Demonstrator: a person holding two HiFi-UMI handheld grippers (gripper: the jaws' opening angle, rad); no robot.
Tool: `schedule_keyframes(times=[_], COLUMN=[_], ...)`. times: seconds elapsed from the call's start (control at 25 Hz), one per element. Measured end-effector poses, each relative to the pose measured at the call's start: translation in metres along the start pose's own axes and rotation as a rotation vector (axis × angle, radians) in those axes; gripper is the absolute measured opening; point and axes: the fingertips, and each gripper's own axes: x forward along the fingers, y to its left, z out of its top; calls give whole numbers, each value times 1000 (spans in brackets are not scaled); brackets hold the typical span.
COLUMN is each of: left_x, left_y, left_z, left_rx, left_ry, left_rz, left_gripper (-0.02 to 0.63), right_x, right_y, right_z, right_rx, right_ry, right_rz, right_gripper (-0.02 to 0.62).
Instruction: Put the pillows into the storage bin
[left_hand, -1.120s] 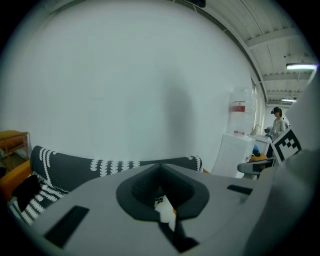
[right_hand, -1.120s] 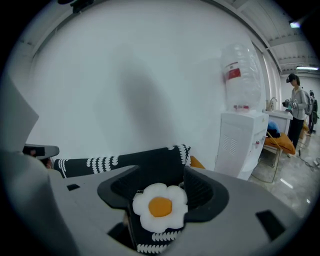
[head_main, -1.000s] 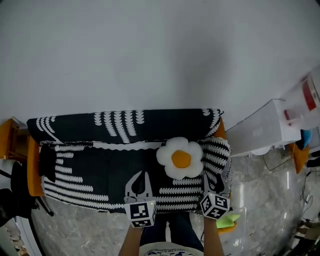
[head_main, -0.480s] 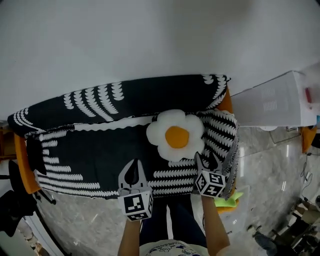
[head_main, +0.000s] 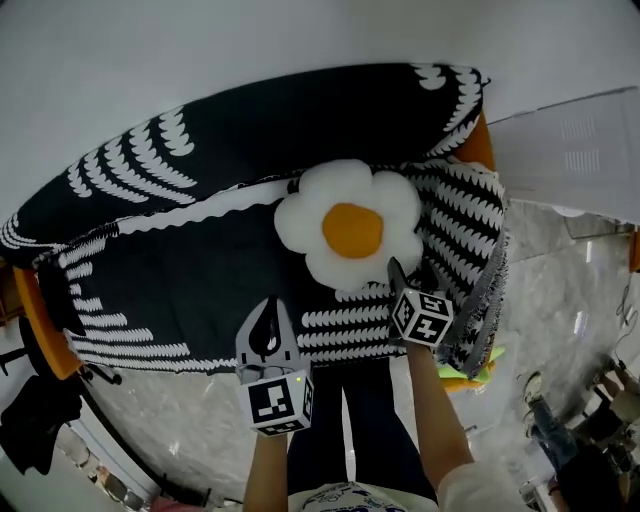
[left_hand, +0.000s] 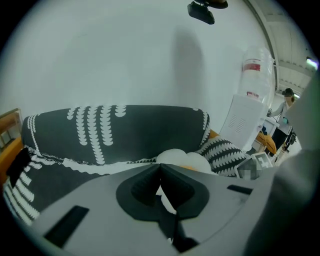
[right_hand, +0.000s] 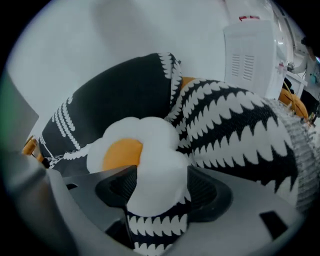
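Observation:
A white flower-shaped pillow (head_main: 350, 225) with an orange centre lies on the sofa seat, towards the right. My right gripper (head_main: 405, 275) hangs at its lower right petal. In the right gripper view the pillow (right_hand: 145, 150) fills the middle. My right gripper (right_hand: 160, 182) is open and its jaws have just been opening, with a white petal between them. My left gripper (head_main: 268, 335) hovers over the seat's front edge, left of the pillow, with its jaws shut on nothing. From my left gripper (left_hand: 160, 170) the pillow (left_hand: 177, 156) peeks just above the jaws. No storage bin shows.
A black-and-white patterned throw (head_main: 200, 270) covers the sofa, bulging over its right end (head_main: 460, 225). The orange wooden frame (head_main: 30, 320) shows at the left. A white cabinet (head_main: 570, 150) stands at the right on the marble floor (head_main: 560, 300). Something yellow-green (head_main: 470, 375) lies under the sofa's right corner.
Both grippers have come down towards the sofa seat. The right one has reached the pillow's lower right petal. The sofa and pillow look larger and closer.

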Motion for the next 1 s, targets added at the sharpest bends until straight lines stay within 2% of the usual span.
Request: schedule_keyframes(times=[0.2,0.36,0.48,0.76,1.0], left_x=[8,7,13,11,0], left_y=[-8,-5,-9,-15,-16], left_z=[-28,-40,-42,-27,-2], left_rx=[-5,-26,-32,-35,-28], left_ry=[36,47,60,43,0], left_rz=[3,20,29,47,46], left_gripper=[14,14,14,14,14], right_x=[21,24,29,20,-18], right_y=[-12,-5,-3,7,29], right_z=[-23,-29,-30,-18,9], right_rx=[99,176,216,143,128], right_ry=[-1,-9,13,27,-7], right_rz=[23,105,159,104,91], right_gripper=[376,374,299,155,123])
